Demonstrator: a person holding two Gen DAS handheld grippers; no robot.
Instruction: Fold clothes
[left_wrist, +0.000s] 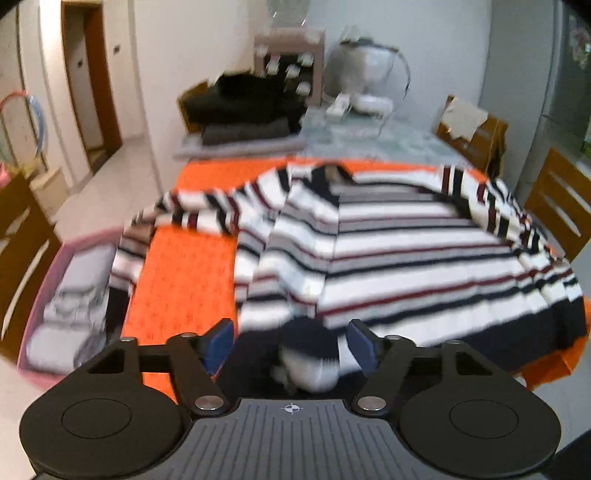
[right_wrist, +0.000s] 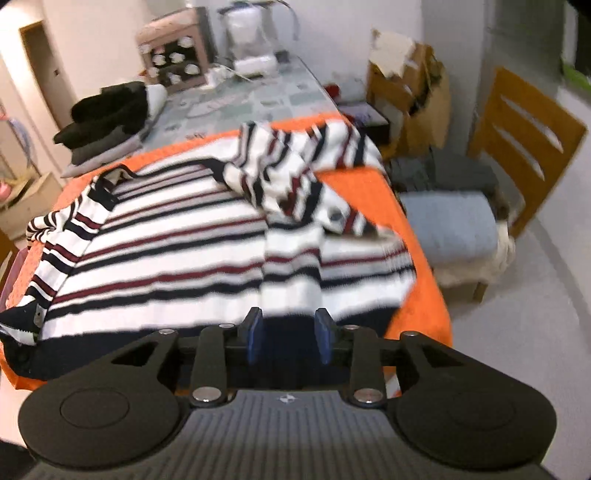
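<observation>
Left wrist view shows our left gripper (left_wrist: 291, 345) with jaws apart around the bunched near hem of the striped sweater (left_wrist: 406, 258), spread on the orange cloth (left_wrist: 184, 273). Our right gripper (right_wrist: 288, 334) also gapes at that hem. We judge the next fold needs both closing first.

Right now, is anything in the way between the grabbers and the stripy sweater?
Nothing visible. The left gripper is open right at the sweater's dark hem, with a bunched bit of hem between its fingers. The right gripper is open at the hem too, with no other object between.
</observation>
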